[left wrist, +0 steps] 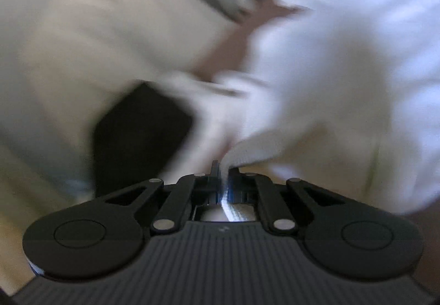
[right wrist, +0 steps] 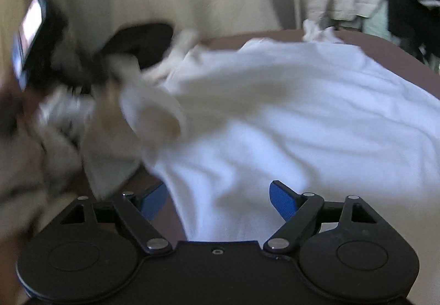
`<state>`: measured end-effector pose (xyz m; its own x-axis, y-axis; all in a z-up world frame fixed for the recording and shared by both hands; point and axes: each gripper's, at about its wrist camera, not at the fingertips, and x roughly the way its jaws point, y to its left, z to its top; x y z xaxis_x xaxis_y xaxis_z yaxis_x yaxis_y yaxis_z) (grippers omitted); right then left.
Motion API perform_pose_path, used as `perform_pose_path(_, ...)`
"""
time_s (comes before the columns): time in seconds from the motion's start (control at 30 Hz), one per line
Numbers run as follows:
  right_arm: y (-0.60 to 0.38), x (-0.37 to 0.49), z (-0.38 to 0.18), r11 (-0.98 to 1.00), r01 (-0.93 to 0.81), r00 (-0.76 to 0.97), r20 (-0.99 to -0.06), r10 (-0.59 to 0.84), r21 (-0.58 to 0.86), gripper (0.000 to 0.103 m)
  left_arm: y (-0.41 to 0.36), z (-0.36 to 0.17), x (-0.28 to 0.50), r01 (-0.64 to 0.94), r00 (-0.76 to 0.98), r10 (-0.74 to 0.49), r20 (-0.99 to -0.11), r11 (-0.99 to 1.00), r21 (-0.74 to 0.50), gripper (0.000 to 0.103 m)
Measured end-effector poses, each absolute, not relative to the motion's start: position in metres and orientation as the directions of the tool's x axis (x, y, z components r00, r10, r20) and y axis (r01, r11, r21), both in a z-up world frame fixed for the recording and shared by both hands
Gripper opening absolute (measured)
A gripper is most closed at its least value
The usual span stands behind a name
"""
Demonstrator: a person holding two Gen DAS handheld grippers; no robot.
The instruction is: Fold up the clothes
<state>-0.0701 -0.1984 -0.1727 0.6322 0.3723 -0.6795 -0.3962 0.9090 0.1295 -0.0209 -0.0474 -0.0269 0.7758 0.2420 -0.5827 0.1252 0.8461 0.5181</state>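
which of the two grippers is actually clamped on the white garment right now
The left gripper: its fingers are shut on an edge of the white garment. The right gripper is open, with cloth lying between its blue fingers.

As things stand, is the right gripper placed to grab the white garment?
Probably yes: the right gripper is open, with the white garment lying between its blue fingers and nothing in the way. The left gripper already pinches it.
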Motion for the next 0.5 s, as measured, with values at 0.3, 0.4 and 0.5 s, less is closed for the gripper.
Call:
perform_pose_path(0.3, -0.152, -0.077, -0.200, 0.876, -0.457, 0.586, -0.793, 0.167, -0.153, 0.086, 0.099, 0.062, -0.076, -0.367, 0.813, 0.362, -0.457, 0.927, 0.081, 0.005)
perform_pose_path(0.4, -0.149, -0.088, -0.197, 0.848, -0.492, 0.553, -0.823, 0.130, -0.197, 0.036, 0.114, 0.056, -0.085, -0.352, 0.808, 0.303, -0.505, 0.936, 0.000, 0.005)
perform_pose_path(0.5, -0.146, -0.100, -0.194, 0.815, -0.528, 0.521, -0.849, 0.090, -0.238, 0.006, 0.115, 0.052, -0.104, -0.290, 0.812, 0.208, -0.545, 0.955, -0.068, 0.006)
